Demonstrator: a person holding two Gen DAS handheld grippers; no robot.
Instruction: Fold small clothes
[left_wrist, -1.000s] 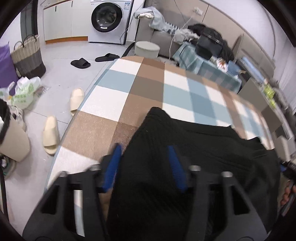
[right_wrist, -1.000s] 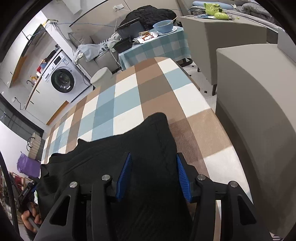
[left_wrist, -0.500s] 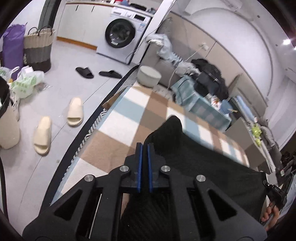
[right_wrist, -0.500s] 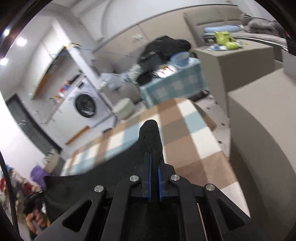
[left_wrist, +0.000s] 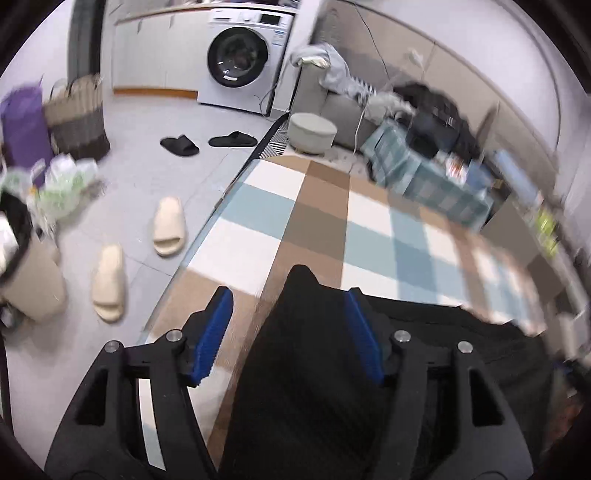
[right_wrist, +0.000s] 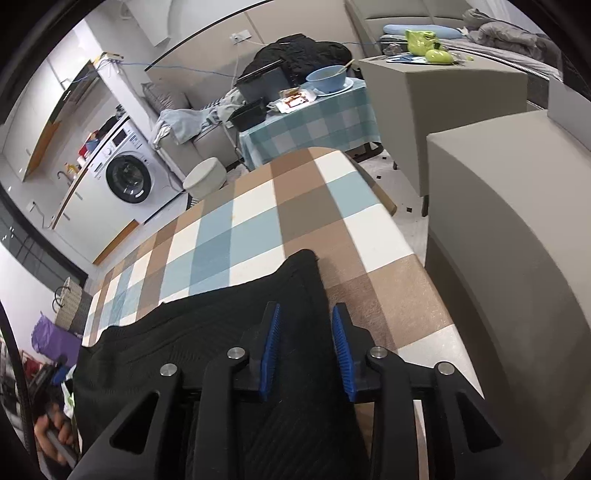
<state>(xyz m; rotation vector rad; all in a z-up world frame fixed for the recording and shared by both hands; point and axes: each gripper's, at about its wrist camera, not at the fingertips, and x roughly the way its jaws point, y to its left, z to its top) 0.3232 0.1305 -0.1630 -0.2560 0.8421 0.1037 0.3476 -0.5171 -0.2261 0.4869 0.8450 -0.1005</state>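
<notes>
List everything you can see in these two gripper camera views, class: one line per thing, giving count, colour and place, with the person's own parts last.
garment: one, black, flat on the near part of the checked table
checked table: one, brown, blue and white, centre
washing machine: one, white, by the far wall
round stool: one, pale grey, beyond the table's far end
black slippers: two, on the floor near the washing machine
cream slippers: two, on the floor left of the table
woven basket: one, beige and brown, far left
blue bowl: one, on the small checked side table
left gripper: black, blue pads, jaws just opening, over the garment's corner
right gripper: black, blue pads, jaws just opening, over the other corner
</notes>
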